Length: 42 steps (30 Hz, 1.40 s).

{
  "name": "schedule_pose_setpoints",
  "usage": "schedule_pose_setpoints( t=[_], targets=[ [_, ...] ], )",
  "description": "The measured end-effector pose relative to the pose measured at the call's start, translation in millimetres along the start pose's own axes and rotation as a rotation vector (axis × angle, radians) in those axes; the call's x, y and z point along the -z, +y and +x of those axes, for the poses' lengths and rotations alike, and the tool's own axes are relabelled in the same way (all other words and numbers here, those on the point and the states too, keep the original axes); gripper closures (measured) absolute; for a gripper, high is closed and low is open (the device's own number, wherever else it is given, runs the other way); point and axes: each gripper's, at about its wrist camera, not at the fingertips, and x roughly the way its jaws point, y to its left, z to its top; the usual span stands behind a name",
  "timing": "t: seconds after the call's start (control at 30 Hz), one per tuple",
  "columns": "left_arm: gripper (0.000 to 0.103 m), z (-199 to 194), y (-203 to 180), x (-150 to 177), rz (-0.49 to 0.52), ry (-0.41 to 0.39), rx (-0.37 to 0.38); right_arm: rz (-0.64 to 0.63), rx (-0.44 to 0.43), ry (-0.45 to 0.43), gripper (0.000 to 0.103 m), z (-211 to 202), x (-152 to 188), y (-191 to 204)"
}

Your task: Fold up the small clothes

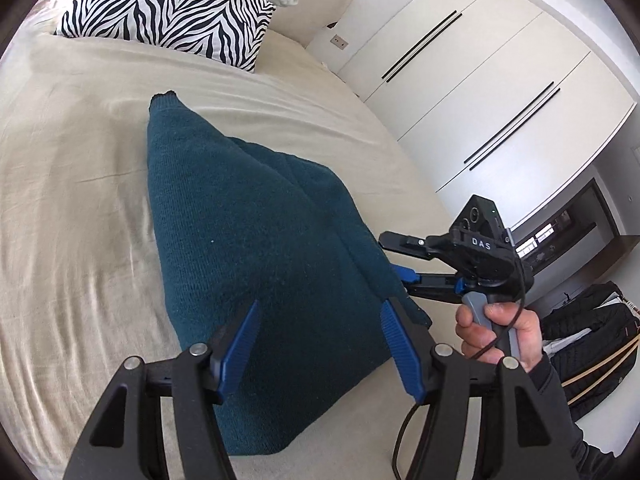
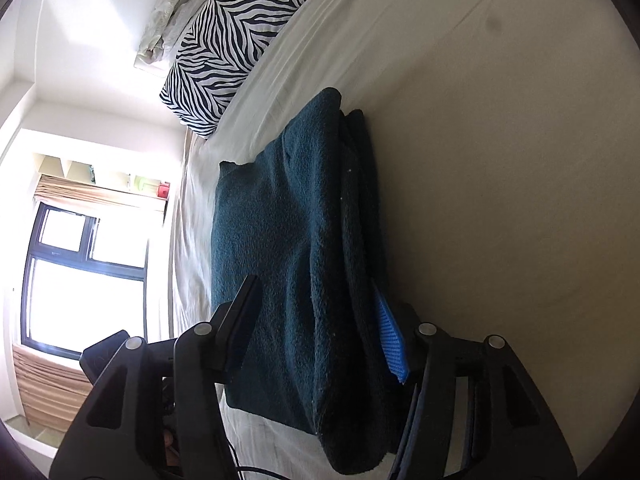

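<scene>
While the teal sweater lies folded on the beige bed at the frame's centre, the left gripper hovers above its near edge, jaws spread wide and empty. At lower right, the right gripper has its jaws apart around the sweater's thick edge. A zebra pillow sits upper left.

We see left wrist view from above sweater's near end, facing pillow, close. Right wrist view rolled sideways, low, closer still. Both share sweater, pillow, bed.
</scene>
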Motion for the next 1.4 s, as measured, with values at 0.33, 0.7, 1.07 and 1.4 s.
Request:
schedule_pose_setpoints(
  t=[0.33,0.7,1.07,1.4],
  targets=[
    [0.045,41.5,9.2,8.5,0.074,0.103,-0.134,0.078,-0.068,0.019,0.09,-4.6,37.4,-17.2],
    [0.053,35.8,15.0,14.0,0.08,0.108,-0.145,0.085,-0.099,-0.024,0.083,-12.4,43.8,-47.9],
    [0.032,19.6,47.2,-23.9,-0.024,0.016,-0.187,-0.041,-0.021,-0.094,0.025,-31.1,11.8,-9.2],
    [0.03,64.7,78.5,-41.6,-0.187,0.14,-0.172,-0.018,0.0,0.035,0.062,40.7,-17.7,-12.8]
  ],
)
